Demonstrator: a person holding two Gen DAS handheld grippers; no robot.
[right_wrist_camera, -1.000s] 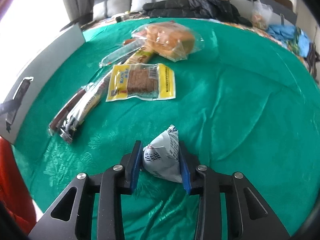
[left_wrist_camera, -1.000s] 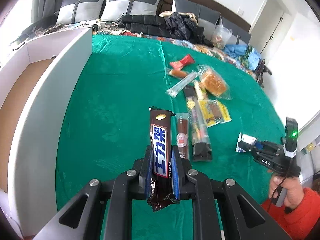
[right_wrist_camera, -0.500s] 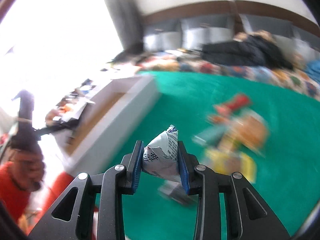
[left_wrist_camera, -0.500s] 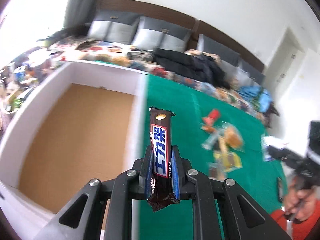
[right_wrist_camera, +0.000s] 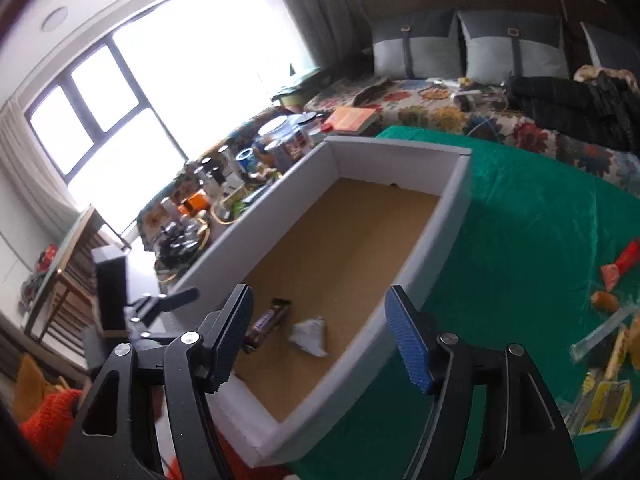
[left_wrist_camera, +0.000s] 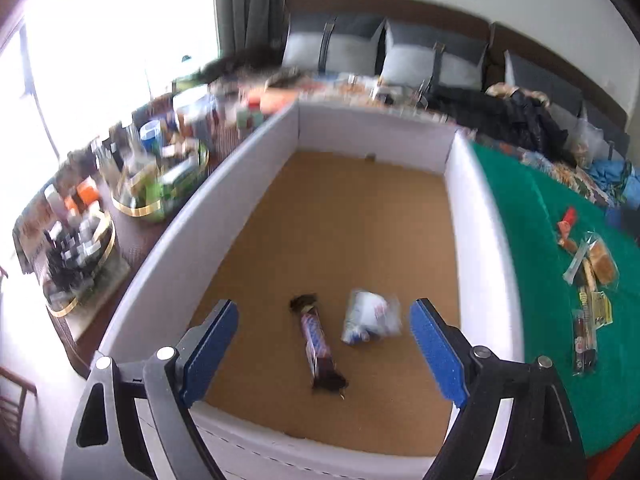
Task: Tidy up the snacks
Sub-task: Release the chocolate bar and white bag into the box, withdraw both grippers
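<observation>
A white cardboard box (left_wrist_camera: 476,216) with a brown floor stands on the green cloth; it also shows in the right wrist view (right_wrist_camera: 452,196). A dark chocolate bar (left_wrist_camera: 318,346) and a white snack packet (left_wrist_camera: 370,316) lie on its floor near the front; both show in the right wrist view, the bar (right_wrist_camera: 268,322) and the packet (right_wrist_camera: 309,334). My left gripper (left_wrist_camera: 324,354) is open and empty above the box's near end. My right gripper (right_wrist_camera: 320,340) is open and empty above the same end. Several loose snacks (left_wrist_camera: 588,280) lie on the cloth to the right.
The green cloth (right_wrist_camera: 520,240) covers the bed. More snacks (right_wrist_camera: 612,344) lie at its right. A cluttered side table with trays and jars (left_wrist_camera: 120,200) stands left of the box. Pillows and a black jacket (right_wrist_camera: 572,100) lie at the back.
Both grippers swung left from the snack pile to above the box and opened. The chocolate bar and the white packet left the jaws and now lie on the box floor.
</observation>
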